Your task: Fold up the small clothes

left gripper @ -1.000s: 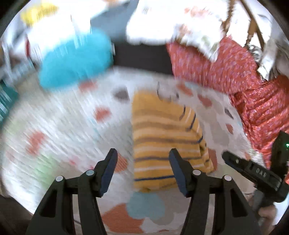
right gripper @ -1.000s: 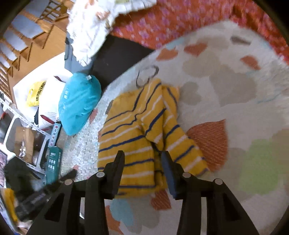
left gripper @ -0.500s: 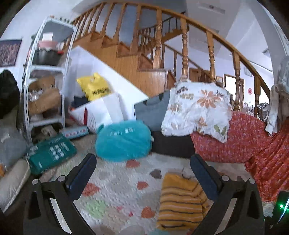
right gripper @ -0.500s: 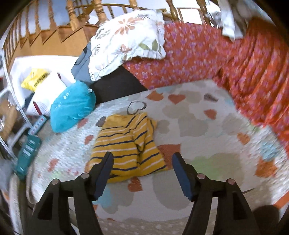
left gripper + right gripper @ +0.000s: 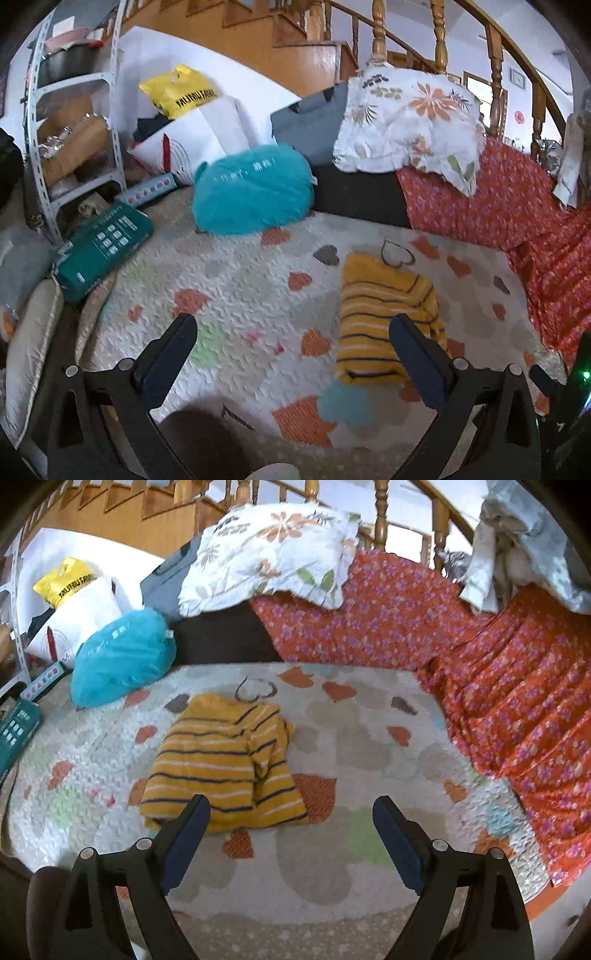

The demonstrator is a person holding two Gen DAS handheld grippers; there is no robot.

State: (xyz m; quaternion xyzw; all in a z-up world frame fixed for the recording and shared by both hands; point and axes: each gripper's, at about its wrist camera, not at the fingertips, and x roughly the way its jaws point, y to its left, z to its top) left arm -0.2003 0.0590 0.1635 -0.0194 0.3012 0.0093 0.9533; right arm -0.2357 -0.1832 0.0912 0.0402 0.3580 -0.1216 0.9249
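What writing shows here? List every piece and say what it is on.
"...FAMILY", only partly legible: black capitals on the yellow bag.
Blurred: white print on the teal bag.
Too small: white print on the green box.
Unreadable: the red wall sign.
None on the striped garment.

Left gripper (image 5: 291, 334): jaws spread wide, nothing between the blue pads, held raised and level. Right gripper (image 5: 291, 814): jaws equally wide, empty, raised, tilted slightly downward.

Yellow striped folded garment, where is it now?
The yellow striped folded garment lies left of centre in the right wrist view, on the heart-patterned quilt, near the teal plastic bag.
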